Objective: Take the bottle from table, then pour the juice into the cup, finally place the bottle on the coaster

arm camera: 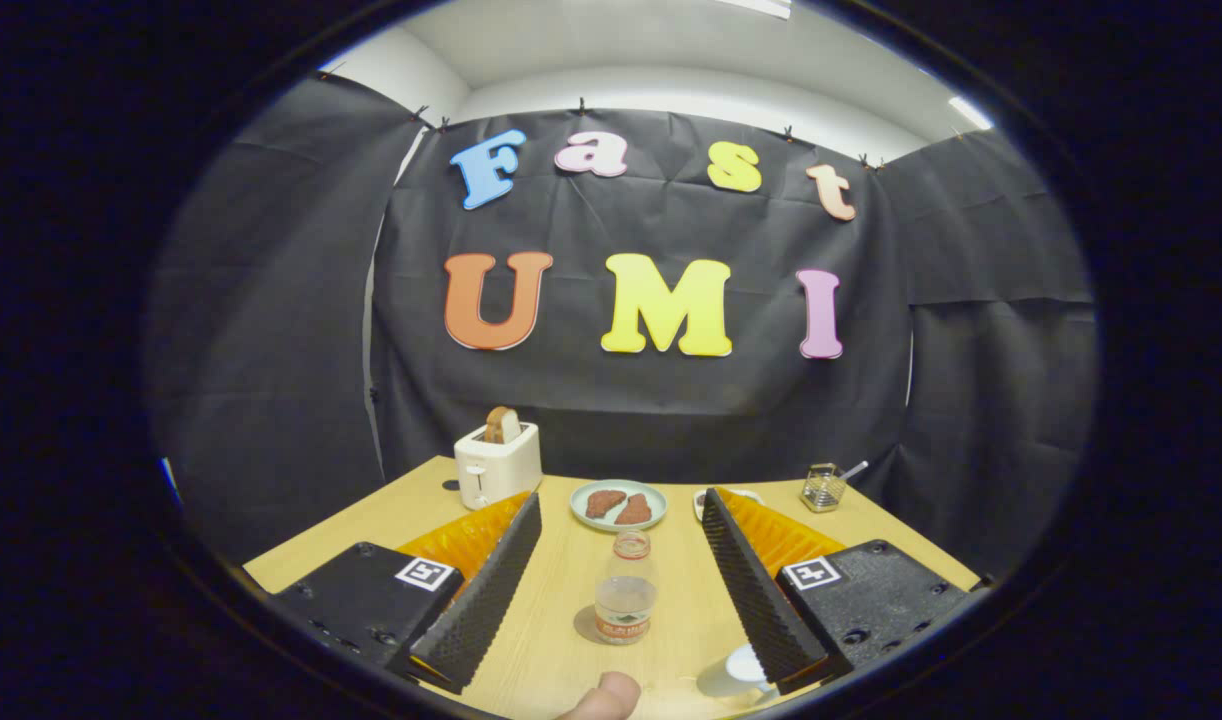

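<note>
Standing upright on the bench point(561, 620), the bottle point(626, 598) sits between the two fingers of the claw point(621, 520), a little nearer than the tips. The claw is wide, and neither finger touches the bottle. The bottle has its cap off, and I cannot tell how much juice is in it. There seems to be a dark round patch under it, which may be a coaster or just a shadow. At 5 o'clock from the bottle, partly hidden by the right finger, is a white round thing that may be the cup point(746, 665). I cannot see if it holds juice. So this fits two stages: the bottle waiting to be grabbed, or the bottle set down after pouring. At 12 o'clock from the bottle is a plate point(583, 497) with food, and at 11 o'clock a toaster point(497, 463). A fingertip point(606, 697) shows at 6 o'clock.
</note>
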Motion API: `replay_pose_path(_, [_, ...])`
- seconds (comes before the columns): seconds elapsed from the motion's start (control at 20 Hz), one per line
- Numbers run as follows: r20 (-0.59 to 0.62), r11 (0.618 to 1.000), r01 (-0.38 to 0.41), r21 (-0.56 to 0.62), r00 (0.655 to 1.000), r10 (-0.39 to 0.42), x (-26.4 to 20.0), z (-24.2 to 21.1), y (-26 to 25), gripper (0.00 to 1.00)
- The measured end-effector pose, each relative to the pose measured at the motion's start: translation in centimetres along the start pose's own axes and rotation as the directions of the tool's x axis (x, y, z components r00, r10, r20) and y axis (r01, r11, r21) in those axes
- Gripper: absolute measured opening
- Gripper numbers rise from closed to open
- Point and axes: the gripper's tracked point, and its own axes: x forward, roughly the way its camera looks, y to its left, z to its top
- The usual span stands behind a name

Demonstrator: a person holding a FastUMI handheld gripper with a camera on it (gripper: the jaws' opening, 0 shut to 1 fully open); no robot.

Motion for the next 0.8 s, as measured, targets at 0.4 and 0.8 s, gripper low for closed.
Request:
replay_pose_path(0.4, [0.02,0.997,0.024,0.074,0.999,-0.026,-6.9,7.3,-2.4,1.0])
replay_pose_path(0.8, [0.087,0.986,0.077,0.149,0.992,-0.091,-13.9,9.7,-5.8,1.0])
